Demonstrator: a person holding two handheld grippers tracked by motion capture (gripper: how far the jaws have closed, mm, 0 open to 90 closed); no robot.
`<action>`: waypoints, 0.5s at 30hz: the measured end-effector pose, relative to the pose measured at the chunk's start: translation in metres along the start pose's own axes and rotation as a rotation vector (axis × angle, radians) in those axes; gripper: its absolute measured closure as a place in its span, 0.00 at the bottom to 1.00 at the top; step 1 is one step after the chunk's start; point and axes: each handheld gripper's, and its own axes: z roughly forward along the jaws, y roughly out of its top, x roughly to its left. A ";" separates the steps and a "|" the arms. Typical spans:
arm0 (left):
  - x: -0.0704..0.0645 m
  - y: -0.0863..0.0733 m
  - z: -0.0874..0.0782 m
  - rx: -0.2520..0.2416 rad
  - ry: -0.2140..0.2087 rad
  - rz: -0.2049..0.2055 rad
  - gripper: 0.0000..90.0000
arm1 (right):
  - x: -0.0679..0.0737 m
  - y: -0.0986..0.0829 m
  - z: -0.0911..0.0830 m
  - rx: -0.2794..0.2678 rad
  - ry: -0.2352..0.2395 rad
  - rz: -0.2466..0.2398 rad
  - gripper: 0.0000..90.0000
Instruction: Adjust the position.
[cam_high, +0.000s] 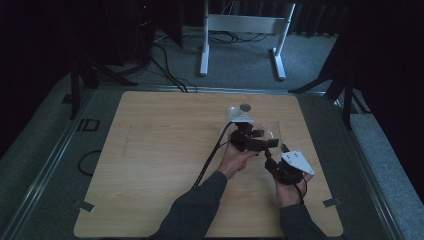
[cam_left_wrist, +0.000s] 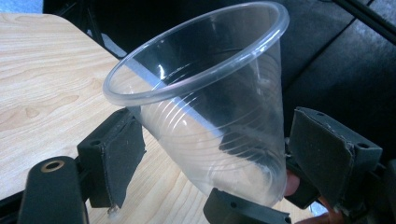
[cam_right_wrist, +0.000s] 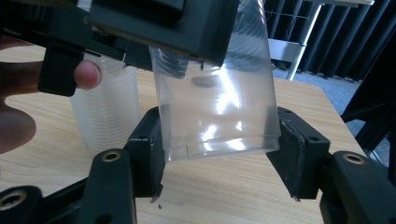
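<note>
The cup (cam_left_wrist: 210, 116) was clear plastic with faint ridges; the cup stack (cam_right_wrist: 105, 109) was cloudy white and ribbed. Both tongs were black, the counter (cam_high: 150, 150) pale woodgrain.

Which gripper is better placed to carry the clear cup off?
Right, probably: the right gripper has both jaws against the clear cup, while the left gripper shows a gap beside one jaw.
</note>
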 end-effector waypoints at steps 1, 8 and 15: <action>0.001 0.000 0.001 -0.010 -0.004 -0.011 0.20 | 0.000 0.000 0.000 0.000 0.000 0.001 0.46; 0.001 0.001 0.003 -0.027 0.000 -0.030 0.20 | 0.000 0.000 0.000 -0.001 0.003 0.000 0.46; 0.000 0.002 0.004 -0.061 0.014 -0.049 0.20 | 0.001 -0.001 0.000 0.000 0.009 -0.002 0.46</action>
